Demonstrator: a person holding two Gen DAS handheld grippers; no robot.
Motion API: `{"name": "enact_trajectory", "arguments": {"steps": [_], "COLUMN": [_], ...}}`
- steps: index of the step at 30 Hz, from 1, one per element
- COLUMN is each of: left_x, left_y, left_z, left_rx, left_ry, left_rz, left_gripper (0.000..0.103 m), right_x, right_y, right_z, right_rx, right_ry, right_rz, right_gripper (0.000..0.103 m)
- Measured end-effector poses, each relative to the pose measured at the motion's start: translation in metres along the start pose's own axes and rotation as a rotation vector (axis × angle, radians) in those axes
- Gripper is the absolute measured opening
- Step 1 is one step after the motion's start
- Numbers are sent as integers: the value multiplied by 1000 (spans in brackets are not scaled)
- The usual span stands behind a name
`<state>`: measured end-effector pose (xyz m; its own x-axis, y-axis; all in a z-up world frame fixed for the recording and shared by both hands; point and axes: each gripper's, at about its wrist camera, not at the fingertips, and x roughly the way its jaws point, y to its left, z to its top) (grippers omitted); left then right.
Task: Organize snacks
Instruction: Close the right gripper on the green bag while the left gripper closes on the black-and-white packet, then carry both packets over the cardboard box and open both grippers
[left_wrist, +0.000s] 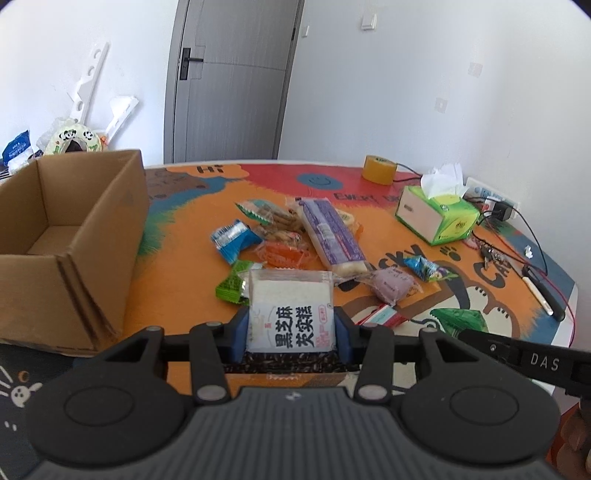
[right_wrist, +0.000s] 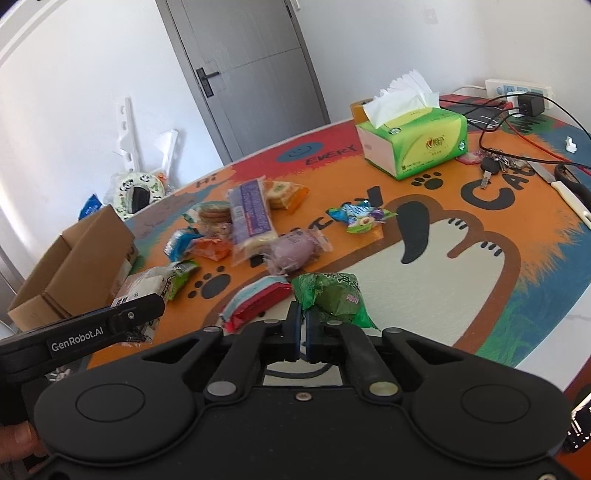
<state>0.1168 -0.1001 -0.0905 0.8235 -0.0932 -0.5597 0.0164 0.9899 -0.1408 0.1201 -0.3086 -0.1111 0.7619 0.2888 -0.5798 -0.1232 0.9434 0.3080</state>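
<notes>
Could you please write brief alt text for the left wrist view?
The left gripper holds a white snack packet with black lettering between its jaws, above an orange cartoon table mat. An open cardboard box stands left; loose snacks lie scattered ahead.

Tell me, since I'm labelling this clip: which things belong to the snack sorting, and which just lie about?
Job: black sesame cake packet in left gripper; green packet in right gripper; long purple packet; cardboard box.
Lying about: tissue box; tape roll; keys.
</notes>
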Motion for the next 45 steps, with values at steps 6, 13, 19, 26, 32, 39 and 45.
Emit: {"name": "enact_trajectory", "arguments": {"steps": [6,13,19,26,32,39,45], "left_x": [-23,-48,-67,-86,-91,-89,-80], "left_y": [10,30,46,67,93,124,149], "left_z": [12,27,39,49,53,54,55], "left_rx": [-16,-30,-32,-61,-97,-135,-170], "left_ry": [-58,-120,-173,-223,-232,-227,-202], "left_rz": [27,49,77,125,170,212,241], "left_gripper": [45,45,45,45,45,45,45], "right_x": [-9,-5,-7,-8,-4,10,27], "right_y": [13,44,74,109,138,170,195], "right_z": [7,16,26,38,45,49,48], "right_rx": [-3,-44,-70,-110,-138,-165,-186], "right_ry": [-22,-37,-73,-99,-102,-88,-60], "right_rz": [70,123,171,256,315,358,387], "right_gripper": [3,3,3,3,3,3,3]}}
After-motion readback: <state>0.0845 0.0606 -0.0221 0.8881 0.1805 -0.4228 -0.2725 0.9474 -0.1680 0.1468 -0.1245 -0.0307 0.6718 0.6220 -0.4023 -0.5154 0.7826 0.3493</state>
